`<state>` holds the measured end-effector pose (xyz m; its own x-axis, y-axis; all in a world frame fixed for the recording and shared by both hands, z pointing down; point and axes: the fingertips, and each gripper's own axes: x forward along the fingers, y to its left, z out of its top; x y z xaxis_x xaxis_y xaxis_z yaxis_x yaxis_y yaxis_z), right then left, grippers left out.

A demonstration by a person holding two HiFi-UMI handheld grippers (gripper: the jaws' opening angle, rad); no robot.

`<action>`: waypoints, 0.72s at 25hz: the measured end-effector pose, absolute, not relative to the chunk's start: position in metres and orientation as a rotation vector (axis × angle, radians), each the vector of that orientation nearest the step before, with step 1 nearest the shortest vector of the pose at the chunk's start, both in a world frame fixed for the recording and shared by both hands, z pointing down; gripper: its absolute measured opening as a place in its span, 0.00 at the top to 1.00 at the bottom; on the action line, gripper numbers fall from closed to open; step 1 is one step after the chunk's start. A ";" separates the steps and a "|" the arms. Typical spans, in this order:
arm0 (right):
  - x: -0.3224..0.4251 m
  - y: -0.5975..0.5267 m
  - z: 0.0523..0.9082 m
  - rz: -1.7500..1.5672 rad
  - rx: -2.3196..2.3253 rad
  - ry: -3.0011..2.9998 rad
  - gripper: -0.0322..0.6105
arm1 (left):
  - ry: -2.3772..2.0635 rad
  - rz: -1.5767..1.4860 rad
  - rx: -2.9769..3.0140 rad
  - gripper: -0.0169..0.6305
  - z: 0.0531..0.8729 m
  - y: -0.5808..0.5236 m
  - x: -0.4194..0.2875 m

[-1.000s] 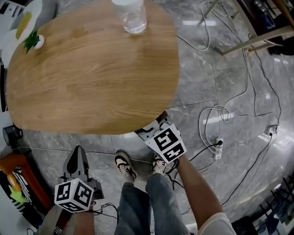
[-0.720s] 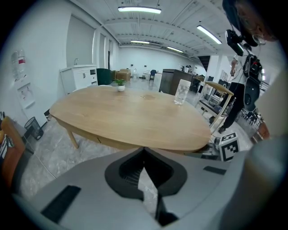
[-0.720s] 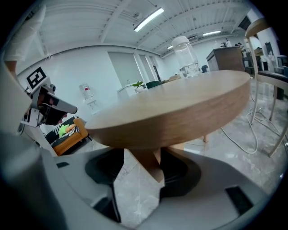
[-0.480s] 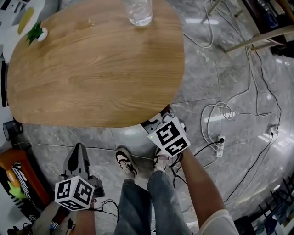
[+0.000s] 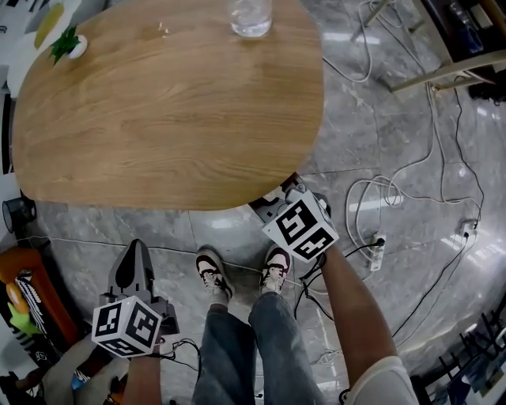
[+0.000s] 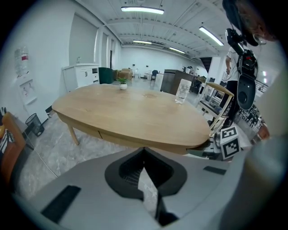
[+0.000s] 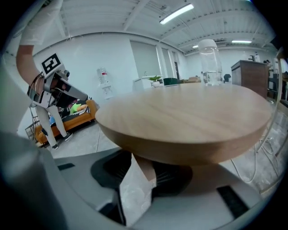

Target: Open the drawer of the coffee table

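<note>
The oval wooden coffee table (image 5: 166,111) fills the upper left of the head view. My right gripper (image 5: 267,207) reaches under its near right edge, marker cube just behind it. In the right gripper view the table rim (image 7: 189,134) sits right above the jaws of the right gripper (image 7: 141,165). They are closing, and a tan strip of the drawer front (image 7: 143,167) fills the gap between the pads. My left gripper (image 5: 133,251) hangs apart at lower left over the floor. In its own view the left gripper (image 6: 144,152) is shut, tips meeting on nothing, with the table (image 6: 135,112) ahead.
A clear glass (image 5: 251,16) stands at the table's far edge and a small potted plant (image 5: 65,46) at its far left. The person's shoes (image 5: 212,273) stand between the grippers. Cables and a power strip (image 5: 375,251) lie on the marble floor at right. An orange seat (image 5: 20,297) is at lower left.
The right gripper has rolled at the table's edge, its cube turning, and stayed in place. The left gripper has barely moved. The head view has shifted slightly.
</note>
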<state>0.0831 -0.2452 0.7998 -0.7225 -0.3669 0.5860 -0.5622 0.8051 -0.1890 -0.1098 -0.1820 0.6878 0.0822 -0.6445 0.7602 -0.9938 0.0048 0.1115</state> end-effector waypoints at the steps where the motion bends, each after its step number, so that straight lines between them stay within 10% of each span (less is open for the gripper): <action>1: 0.084 -0.245 0.799 0.469 0.677 -2.445 0.72 | -1.633 0.679 1.708 0.99 0.688 -0.181 -0.109; 18: 0.085 -0.234 0.797 0.449 0.608 -2.452 0.75 | -1.650 0.650 1.636 0.99 0.697 -0.159 -0.104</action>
<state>0.0846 -0.2344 0.7969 -0.7354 -0.3208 0.5969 -0.5115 0.8405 -0.1785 -0.1044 -0.1590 0.6966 0.0569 -0.6297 0.7747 -0.9890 0.0705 0.1299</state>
